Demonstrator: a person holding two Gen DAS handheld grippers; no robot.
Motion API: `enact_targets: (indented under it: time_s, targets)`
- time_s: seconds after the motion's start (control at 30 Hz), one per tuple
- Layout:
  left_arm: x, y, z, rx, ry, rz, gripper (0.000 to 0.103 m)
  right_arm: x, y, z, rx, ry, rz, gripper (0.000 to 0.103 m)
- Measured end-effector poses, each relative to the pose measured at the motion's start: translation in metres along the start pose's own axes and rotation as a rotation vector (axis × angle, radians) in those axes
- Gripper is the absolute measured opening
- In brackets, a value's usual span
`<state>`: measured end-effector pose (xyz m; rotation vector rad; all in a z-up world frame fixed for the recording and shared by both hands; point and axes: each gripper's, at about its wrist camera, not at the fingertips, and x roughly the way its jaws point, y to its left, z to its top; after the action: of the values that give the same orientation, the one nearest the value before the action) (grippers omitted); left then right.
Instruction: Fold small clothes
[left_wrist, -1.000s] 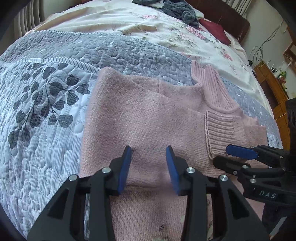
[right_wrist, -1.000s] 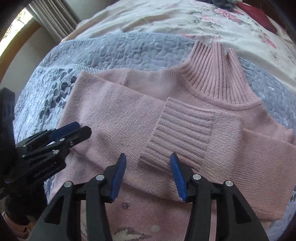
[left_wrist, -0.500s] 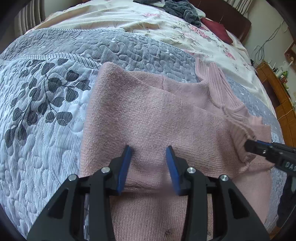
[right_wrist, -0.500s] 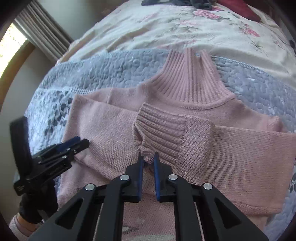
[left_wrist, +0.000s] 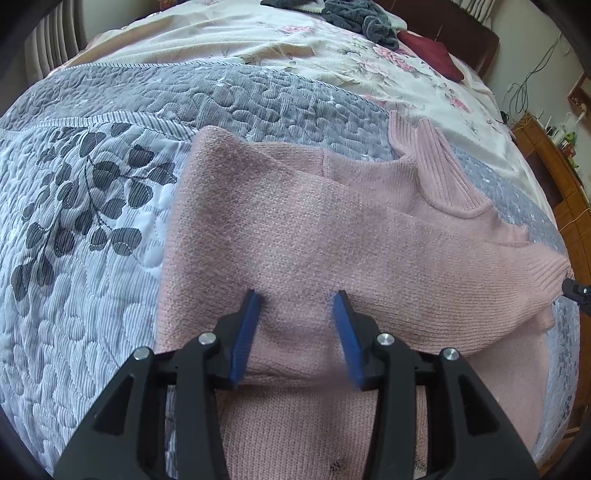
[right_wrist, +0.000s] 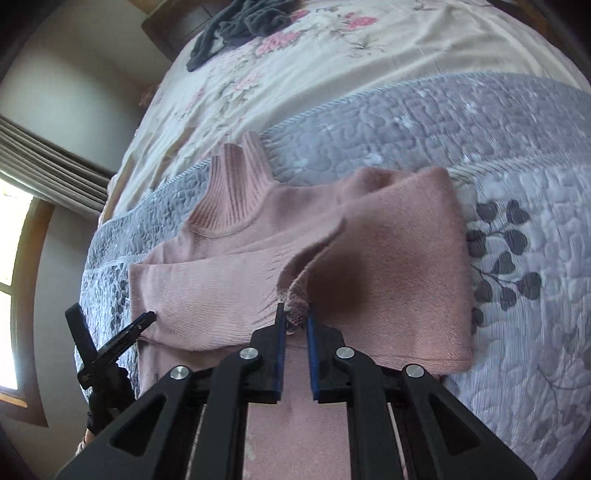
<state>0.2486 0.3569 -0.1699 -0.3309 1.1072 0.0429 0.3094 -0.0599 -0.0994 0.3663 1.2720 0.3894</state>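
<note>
Pink sweater (left_wrist: 332, 236) spread flat on the grey quilt (left_wrist: 92, 258) of the bed, ribbed neck (right_wrist: 232, 195) pointing up toward the flowery cover (right_wrist: 295, 66). One sleeve (right_wrist: 306, 273) pulled across the front of the sweater, its ribbed cuff pinched tight between the two blue pads of the right gripper (right_wrist: 294, 325), pads nearly touching with only the knit between them. Left gripper (left_wrist: 297, 325) hanging low over the bottom part of the sweater, jaws wide apart, holding nothing, maybe just touching the knit. Looks like the sleeve-folding step, with the body fold not yet done. Could go wrong from here: only a small bit of cuff in the pinch, so a quick tug might slip it free and drop the sleeve in a crooked heap. Soft, stretchy knit too, so a hard pull might drag the whole sweater along the quilt and wrinkle the flat part, with nothing pressing it down near the neck. Could also bunch up under the sleeve if laid down too fast. Dark clothes (left_wrist: 354, 18) lying far beyond the sweater, near the head of the bed.
</note>
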Motion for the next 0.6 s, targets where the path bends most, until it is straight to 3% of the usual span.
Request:
enact_targets:
  time_s: [0.23, 0.33, 0.43, 0.47, 0.6]
  targets:
    - [0.002, -0.005, 0.000, 0.048, 0.008, 0.021, 0.045, 0.026, -0.025, -0.026, -0.007, 0.078, -0.076, 0.010]
    - [-0.002, -0.008, 0.003, 0.053, 0.028, 0.032, 0.045, 0.011, -0.017, -0.027, -0.047, 0.033, -0.115, 0.014]
    - [-0.022, -0.018, 0.009, 0.042, -0.015, -0.007, 0.046, -0.008, 0.002, -0.020, -0.111, -0.036, -0.134, 0.020]
    - [-0.027, -0.025, 0.011, 0.049, -0.029, -0.015, 0.047, -0.008, 0.010, -0.016, -0.124, -0.041, -0.121, 0.025]
    - [-0.024, -0.060, 0.015, 0.122, -0.020, -0.028, 0.050, 0.012, 0.031, -0.004, -0.174, -0.025, -0.105, 0.027]
